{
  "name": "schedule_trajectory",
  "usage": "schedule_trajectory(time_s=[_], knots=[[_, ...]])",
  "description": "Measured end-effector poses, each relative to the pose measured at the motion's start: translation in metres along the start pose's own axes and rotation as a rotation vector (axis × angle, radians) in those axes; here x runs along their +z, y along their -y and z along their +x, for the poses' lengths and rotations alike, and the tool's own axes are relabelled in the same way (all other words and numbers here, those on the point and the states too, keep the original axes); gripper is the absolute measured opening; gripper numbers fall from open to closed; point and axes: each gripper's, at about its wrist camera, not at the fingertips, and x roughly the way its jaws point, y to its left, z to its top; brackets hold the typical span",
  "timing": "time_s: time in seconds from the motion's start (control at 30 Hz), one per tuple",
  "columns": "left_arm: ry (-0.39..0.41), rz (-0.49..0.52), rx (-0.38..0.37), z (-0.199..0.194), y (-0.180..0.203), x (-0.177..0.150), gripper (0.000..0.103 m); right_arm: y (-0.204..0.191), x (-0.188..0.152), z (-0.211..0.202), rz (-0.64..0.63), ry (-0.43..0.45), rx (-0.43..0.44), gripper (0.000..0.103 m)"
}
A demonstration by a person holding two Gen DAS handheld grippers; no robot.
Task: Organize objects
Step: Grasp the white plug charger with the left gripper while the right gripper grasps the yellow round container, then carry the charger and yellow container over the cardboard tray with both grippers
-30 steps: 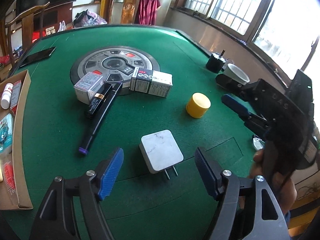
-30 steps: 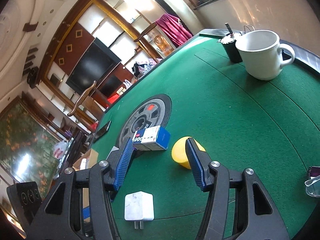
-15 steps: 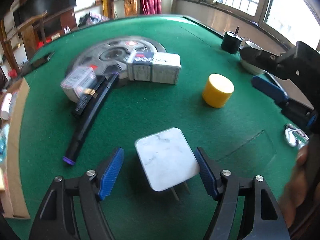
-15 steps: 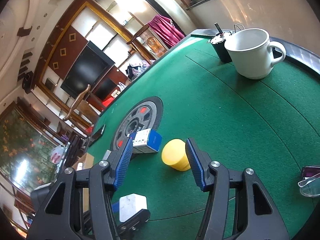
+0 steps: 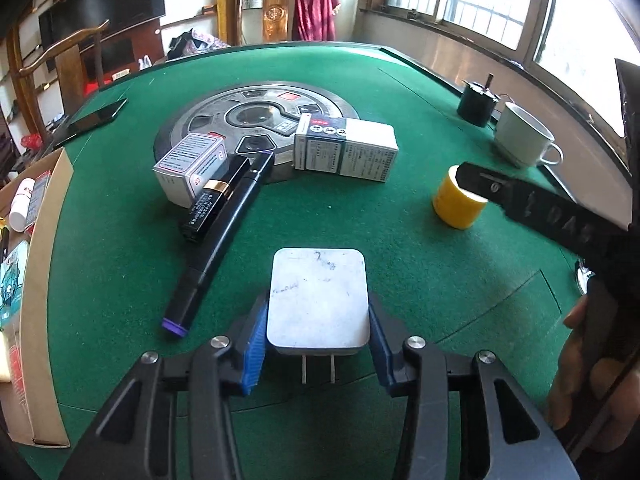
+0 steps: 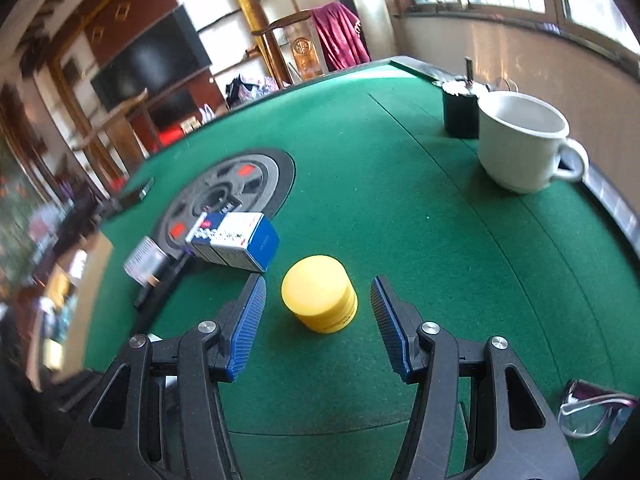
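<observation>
Now your left gripper (image 5: 318,344) clamps the charger (image 5: 318,300).
Your right gripper (image 6: 318,320) gapes wide around the yellow jar (image 6: 319,299), pads clear of it.

Green felt table (image 5: 360,216) with boxes (image 5: 346,148), marker (image 5: 224,240), yellow jar (image 6: 318,300), mug (image 6: 520,142).

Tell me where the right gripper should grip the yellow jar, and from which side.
Grip the yellow jar across its round side wall, coming level from the near side. It stands upright and apart from the boxes, already centred between the open right gripper fingers.
</observation>
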Motion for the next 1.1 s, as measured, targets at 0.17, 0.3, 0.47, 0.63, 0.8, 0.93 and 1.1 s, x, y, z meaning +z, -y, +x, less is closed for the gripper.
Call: schedule_trajectory(time_s=[0.17,0.3,0.47,0.63,0.8,0.93,1.1], knots=[[0.004,0.008,0.017,0.005,0.001,0.005,0.045,-0.005,-0.003,0.017,-0.078,-0.041,-0.078,0.055],[0.023,-0.020,-0.016,0.003,-0.005,0.005,0.044,-0.003,-0.004,0.016,-0.079,-0.038,-0.058,0.039],[0.060,-0.066,-0.055,-0.008,-0.016,0.001,0.044,-0.001,-0.004,0.002,-0.068,0.025,-0.032,0.039],[0.079,-0.062,-0.059,-0.016,-0.018,-0.006,0.044,-0.006,-0.005,-0.007,-0.074,0.058,0.004,0.039],[0.094,-0.067,-0.065,-0.026,-0.023,-0.011,0.044,-0.005,-0.005,-0.008,-0.057,0.059,0.027,0.039],[0.137,-0.074,-0.071,-0.044,-0.030,-0.013,0.044,-0.009,-0.006,-0.012,-0.068,0.078,0.048,0.039],[0.184,-0.099,-0.086,-0.067,-0.044,-0.016,0.044,-0.015,-0.007,-0.018,-0.093,0.107,0.071,0.039]])
